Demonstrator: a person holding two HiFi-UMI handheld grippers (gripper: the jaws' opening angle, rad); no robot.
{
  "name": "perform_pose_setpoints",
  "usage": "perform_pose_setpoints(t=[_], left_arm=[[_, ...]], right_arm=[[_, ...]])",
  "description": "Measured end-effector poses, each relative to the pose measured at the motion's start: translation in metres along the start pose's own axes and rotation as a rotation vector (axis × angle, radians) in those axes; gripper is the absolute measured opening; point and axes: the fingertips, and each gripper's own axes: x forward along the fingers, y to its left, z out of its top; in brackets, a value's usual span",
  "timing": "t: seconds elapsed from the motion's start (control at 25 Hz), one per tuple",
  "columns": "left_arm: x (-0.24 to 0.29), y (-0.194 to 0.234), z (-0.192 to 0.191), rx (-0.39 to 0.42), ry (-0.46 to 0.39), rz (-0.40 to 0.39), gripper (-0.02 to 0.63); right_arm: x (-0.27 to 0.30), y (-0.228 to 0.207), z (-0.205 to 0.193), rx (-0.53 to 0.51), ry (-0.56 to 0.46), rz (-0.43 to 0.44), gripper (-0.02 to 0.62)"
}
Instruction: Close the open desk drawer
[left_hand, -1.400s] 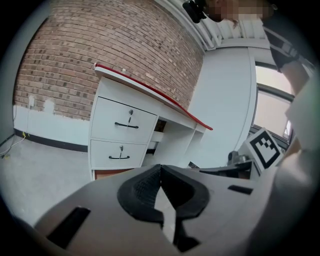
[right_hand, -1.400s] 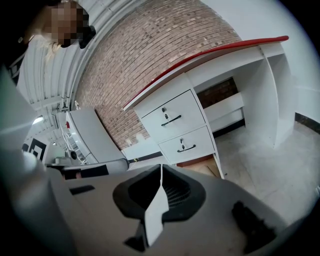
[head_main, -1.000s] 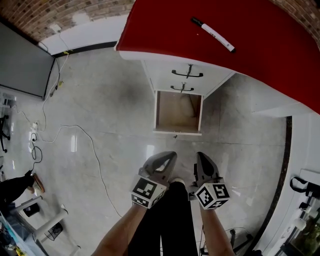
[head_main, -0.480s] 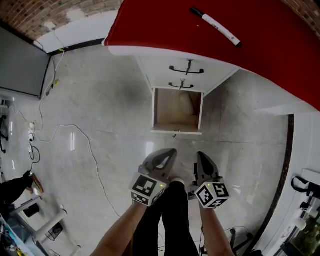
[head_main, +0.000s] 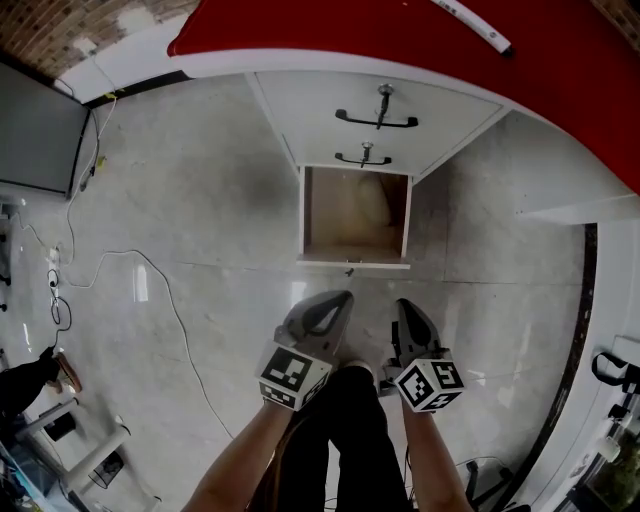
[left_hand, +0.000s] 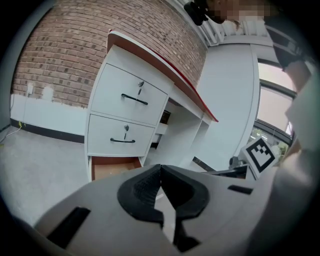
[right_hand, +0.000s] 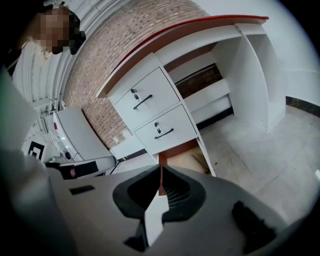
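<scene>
Now, open drawer (head_main: 355, 215): lowest of three in the desk (head_main: 560, 90), pulled out over the floor (head_main: 200, 200), straight ahead of both sets of fingertips and clear of them.
Left gripper (head_main: 338, 299): fingers pressed together with nothing between them; the drawer's front lip lies ahead and slightly to its right.
Right gripper (head_main: 402, 306): fingers likewise together and empty; the lip lies ahead and slightly to its left.
Two shut drawers (head_main: 377, 122): further beyond the fingertips, above the open one.
Stage: judged an approach, with no contact yet and the drawer fully out.
Risk, skew: a push from one gripper alone, off to a corner of the front, could twist the drawer on its runners and jam it.
Risk, slip: narrow closed tips set too high could ride over the lip and drop inside instead of pushing.
Change since earlier: the desk front now shows larger and higher in the head view, the marker (head_main: 478, 27) has slid almost off the top edge, and both grippers have sunk lower.
</scene>
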Motion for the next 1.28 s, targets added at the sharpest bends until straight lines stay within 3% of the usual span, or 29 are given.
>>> perform_pose_setpoints(t=[0.36,0.6,0.8,0.88,0.96,1.16,1.28], left_arm=[[0.019,0.040,-0.058,-0.007,0.019,0.023,0.009],[0.045,0.047,-0.061,-0.026,-0.021,0.013,0.009],[0.065,0.047,-0.058,0.033,-0.042,-0.038,0.009],[0.071,0.046,-0.057,0.056,-0.056,-0.083,0.009],[0.079,0.050,-0.059,0.071,-0.064,-0.114,0.009],[0.098,0.077,-0.083,0.130,-0.036,-0.101,0.009],[0.099,0.092,-0.102,0.119,-0.042,-0.074,0.009]], right_arm=[[0.045,-0.046,-0.067,0.102,0.035,-0.017,0.019],[0.080,-0.075,-0.116,0.190,0.098,0.000,0.020],[0.122,-0.106,-0.157,0.197,0.200,0.019,0.022],[0.138,-0.114,-0.163,0.234,0.194,0.033,0.085],[0.153,-0.121,-0.168,0.283,0.180,0.051,0.098],[0.178,-0.128,-0.192,0.293,0.187,0.109,0.100],[0.189,-0.136,-0.206,0.272,0.165,0.123,0.100]])
